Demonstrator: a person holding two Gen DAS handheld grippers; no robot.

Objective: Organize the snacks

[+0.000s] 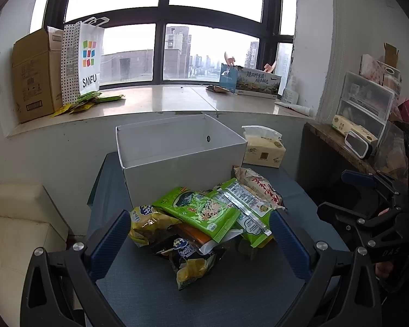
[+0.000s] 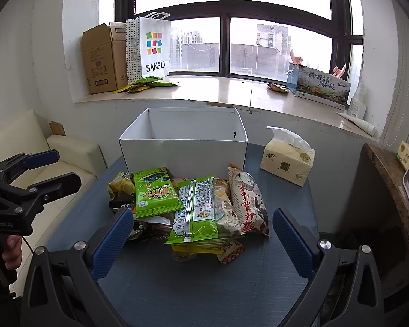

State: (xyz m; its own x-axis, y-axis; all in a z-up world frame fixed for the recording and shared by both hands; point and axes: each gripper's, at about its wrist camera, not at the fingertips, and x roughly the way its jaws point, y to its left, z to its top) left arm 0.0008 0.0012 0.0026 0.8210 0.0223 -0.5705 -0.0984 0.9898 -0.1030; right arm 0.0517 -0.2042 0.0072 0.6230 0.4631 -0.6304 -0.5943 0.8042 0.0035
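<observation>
Nothing boxed yet — both grippers [image 1: 200, 234] [image 2: 201, 234] wide open, empty. Next: grasp snacks [image 2: 193, 207]; box [image 2: 182, 147] at 12 o'clock.

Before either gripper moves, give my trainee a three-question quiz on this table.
1. True or false: the white box already holds snacks.
2. Which item sits right of the box, seen from the right wrist camera? A) tissue pack B) cardboard box C) SANFU bag
3. Fill in: both the left gripper and the right gripper are ____, holding nothing.

Key
1. False: what shows of its inside is bare, and the snack pile lies on the table in front of it.
2. A: the tissue pack stands on the table beside the box.
3. Open.
</observation>
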